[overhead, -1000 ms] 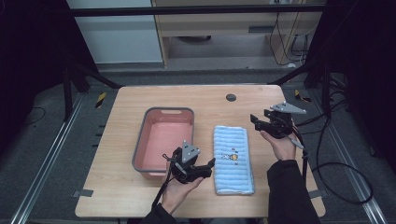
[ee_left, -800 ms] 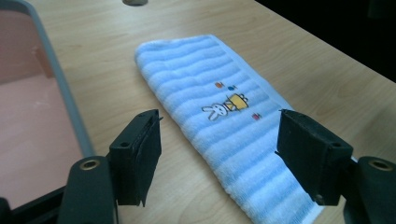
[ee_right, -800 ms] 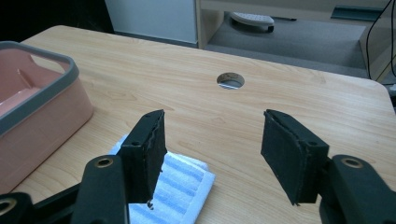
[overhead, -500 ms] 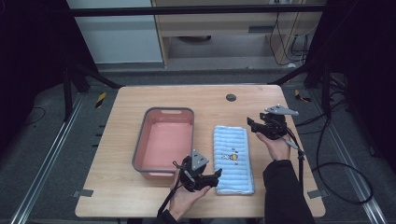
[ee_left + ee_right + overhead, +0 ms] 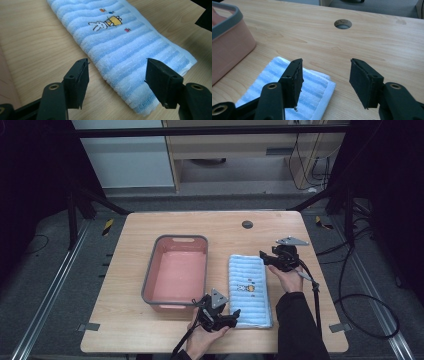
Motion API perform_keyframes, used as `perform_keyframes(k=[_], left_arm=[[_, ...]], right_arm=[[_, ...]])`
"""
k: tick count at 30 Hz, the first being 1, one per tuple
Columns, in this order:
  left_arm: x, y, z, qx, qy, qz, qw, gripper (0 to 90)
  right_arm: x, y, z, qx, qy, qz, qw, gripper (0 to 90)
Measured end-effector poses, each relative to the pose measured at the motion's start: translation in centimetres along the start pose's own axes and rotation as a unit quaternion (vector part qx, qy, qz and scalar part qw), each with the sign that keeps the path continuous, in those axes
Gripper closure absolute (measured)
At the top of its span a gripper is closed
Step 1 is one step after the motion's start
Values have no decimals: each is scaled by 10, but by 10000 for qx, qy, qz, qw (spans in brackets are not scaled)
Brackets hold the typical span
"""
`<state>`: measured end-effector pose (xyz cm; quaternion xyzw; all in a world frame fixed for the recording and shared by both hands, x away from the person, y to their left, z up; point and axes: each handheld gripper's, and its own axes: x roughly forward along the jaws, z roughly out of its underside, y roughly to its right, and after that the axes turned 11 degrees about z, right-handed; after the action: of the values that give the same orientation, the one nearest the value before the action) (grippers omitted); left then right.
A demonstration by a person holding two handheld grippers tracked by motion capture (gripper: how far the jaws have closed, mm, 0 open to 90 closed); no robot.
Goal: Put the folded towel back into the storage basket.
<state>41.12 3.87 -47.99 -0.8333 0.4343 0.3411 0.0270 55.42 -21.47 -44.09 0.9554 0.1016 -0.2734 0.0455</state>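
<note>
In the high view, the left gripper (image 5: 235,312) has come down to the near end of the folded blue towel (image 5: 248,290), which lies beside the pink basin (image 5: 175,272). The right gripper (image 5: 263,255) has sunk to the towel's far corner.

In the left gripper view, the jaws have just been closing, with the towel (image 5: 130,50) between them but not yet pinched.

In the right gripper view, the jaws are also narrowing, still apart, holding nothing. A grasp at both ends seems close.

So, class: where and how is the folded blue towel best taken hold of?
Probably at its two short ends. The folded blue towel lies flat and long on the table. Left gripper pinches the near end, right gripper the far right corner, each coming down from above with open jaws astride the thick edge.
</note>
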Motion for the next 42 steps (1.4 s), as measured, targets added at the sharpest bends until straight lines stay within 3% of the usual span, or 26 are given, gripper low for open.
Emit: perform_keyframes(k=[21, 33, 36, 42], left_arm=[[19, 1, 11, -156, -262, 69, 9995, 423], [21, 4, 11, -169, -312, 31, 9994, 529], [21, 5, 11, -207, -336, 23, 9992, 564], [22, 6, 10, -280, -329, 24, 9991, 657]], right_arm=[[33, -12, 26, -154, -607, -45, 9980, 462], [43, -9, 42, -4, -904, -101, 9959, 514], [43, -10, 43, -11, -908, -116, 9958, 546], [43, -13, 44, 23, -927, -267, 9953, 696]])
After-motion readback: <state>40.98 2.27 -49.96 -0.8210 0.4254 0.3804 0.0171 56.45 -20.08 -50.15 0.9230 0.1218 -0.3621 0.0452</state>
